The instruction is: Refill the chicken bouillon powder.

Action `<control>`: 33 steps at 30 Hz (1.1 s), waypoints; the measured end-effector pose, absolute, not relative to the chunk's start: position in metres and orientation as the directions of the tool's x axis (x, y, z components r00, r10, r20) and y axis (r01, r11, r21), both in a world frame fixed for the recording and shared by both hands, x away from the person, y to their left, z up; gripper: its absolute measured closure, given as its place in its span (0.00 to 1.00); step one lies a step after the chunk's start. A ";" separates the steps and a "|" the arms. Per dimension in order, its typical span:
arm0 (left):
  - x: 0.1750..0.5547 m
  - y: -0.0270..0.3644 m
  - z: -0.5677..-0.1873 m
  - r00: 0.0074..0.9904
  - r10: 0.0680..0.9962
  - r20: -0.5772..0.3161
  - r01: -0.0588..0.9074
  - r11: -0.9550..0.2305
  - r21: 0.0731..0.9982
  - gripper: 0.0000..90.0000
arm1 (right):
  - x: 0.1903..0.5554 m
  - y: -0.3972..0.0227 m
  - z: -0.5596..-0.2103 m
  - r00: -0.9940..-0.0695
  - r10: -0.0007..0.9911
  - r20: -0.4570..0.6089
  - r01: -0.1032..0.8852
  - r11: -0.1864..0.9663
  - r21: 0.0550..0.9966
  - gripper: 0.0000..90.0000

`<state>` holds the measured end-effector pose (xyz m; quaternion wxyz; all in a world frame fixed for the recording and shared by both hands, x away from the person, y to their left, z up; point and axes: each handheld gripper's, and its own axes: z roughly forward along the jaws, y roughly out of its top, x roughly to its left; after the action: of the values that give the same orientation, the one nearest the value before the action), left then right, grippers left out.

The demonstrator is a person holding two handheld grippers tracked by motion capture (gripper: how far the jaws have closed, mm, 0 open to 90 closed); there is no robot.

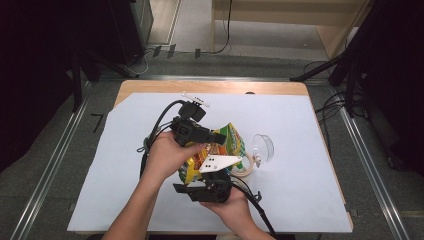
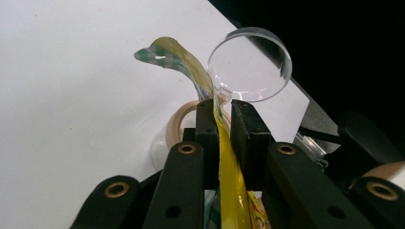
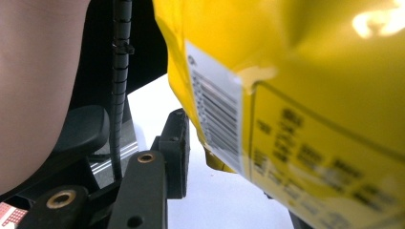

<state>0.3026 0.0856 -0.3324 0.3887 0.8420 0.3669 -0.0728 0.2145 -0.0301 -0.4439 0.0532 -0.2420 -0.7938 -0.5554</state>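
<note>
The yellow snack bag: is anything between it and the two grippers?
Nothing visible is. The left gripper already pinches the yellow snack bag by its edge, and the bag lies right against the right gripper. The tape roll and clear dome sit beyond.

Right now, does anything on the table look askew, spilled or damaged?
Nothing spilled or damaged. The yellow snack bag is off the table, its edge pinched in the left gripper. The clear dome rests tilted on its side beside the tape roll.
</note>
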 end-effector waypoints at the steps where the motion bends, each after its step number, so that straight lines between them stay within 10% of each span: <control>1: 0.302 0.085 -0.332 0.722 0.560 -0.407 0.673 -0.430 0.602 0.92 | 0.214 -0.030 -0.444 -0.877 0.326 0.352 0.443 0.266 0.856 0.72; 33: 0.300 0.079 -0.325 0.728 0.589 -0.352 0.655 -0.446 0.610 0.92 | 0.223 -0.029 -0.445 -0.868 0.302 0.395 0.469 0.235 0.851 0.76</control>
<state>0.3000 0.0795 -0.3250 0.3779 0.8492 0.3662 -0.0442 0.2235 -0.0290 -0.4452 0.0737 -0.2465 -0.7824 -0.5672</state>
